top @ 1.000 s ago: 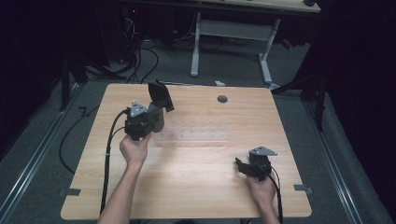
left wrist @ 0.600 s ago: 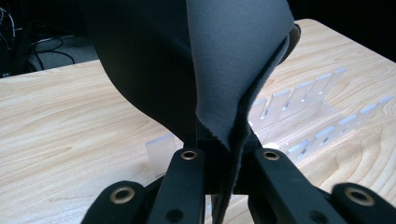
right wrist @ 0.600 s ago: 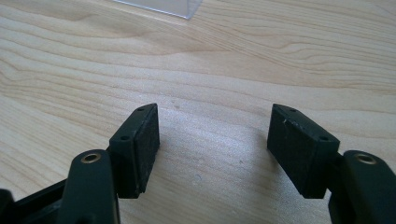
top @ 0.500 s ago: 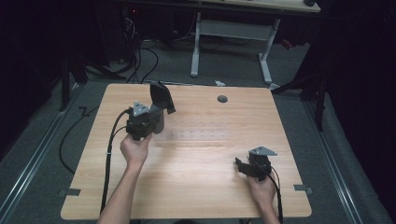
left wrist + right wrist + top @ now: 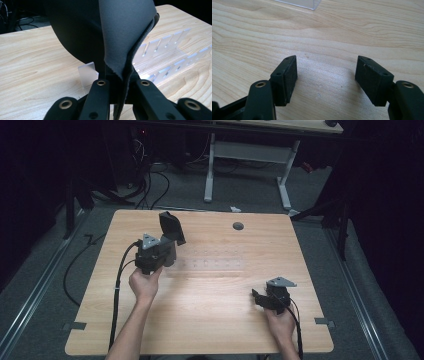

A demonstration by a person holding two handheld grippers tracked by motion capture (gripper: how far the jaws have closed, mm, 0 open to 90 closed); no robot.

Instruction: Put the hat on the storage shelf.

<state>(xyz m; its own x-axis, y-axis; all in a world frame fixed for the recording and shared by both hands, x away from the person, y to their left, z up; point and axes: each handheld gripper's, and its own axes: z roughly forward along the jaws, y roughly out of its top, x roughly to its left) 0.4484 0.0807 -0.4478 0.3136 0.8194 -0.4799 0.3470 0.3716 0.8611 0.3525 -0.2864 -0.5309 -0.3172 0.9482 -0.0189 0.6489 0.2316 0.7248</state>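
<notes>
The wooden table [image 5: 210, 320] carries a clear slotted rack [image 5: 210, 266] lying flat across its middle, and that rack is your landmark for everything here. Your left gripper [image 5: 167, 247] hovers at the rack's left end, jaws clamped on a dark floppy pad [image 5: 171, 226] that stands up above them and leans toward the far edge of the table; in the left gripper view the pad [image 5: 120, 37] looks folded, two layers pinched together between the jaws, with the rack's slots [image 5: 165, 47] just beyond it. Your right gripper [image 5: 264, 299] rests on the table well to the near right of the rack, jaws spread wide with nothing between them. If the pad is meant for a slot, I'd judge the fold to be your main trouble: a doubled edge will likely be too thick and soft to enter cleanly. Bring the lower edge square over one slot, lower slowly, and use the free right gripper to steady the rack, since light clear plastic may slide.
</notes>
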